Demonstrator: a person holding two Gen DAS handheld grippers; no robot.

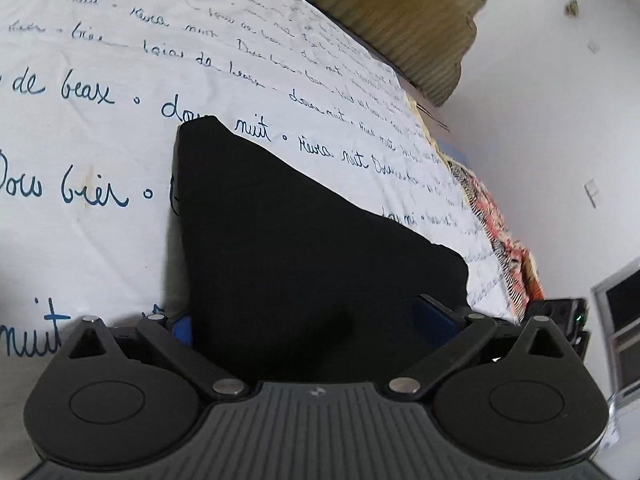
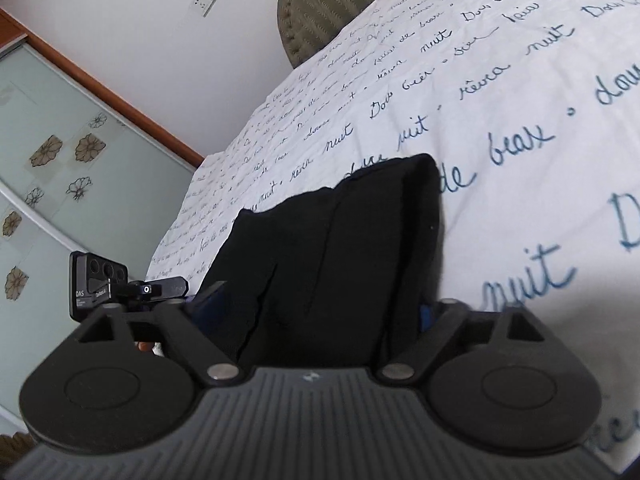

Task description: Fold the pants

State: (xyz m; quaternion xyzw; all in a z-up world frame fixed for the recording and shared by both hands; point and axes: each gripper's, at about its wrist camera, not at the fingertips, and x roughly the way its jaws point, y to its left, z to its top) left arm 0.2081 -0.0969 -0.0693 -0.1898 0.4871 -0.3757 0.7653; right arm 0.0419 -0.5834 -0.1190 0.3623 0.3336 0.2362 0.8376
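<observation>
The black pants are folded into a thick bundle on a white bedsheet with blue handwriting. In the left wrist view the bundle fills the space between my left gripper's wide-spread fingers, and its blue pads show at both sides. In the right wrist view the pants show stacked folded layers between my right gripper's spread fingers. Both grippers sit against opposite ends of the bundle. The fingertips are hidden by the cloth.
The white sheet covers the bed all around the pants. An olive padded headboard stands at the far end. A patterned orange blanket lies along the bed's edge. A frosted wardrobe door with flowers stands beside the bed.
</observation>
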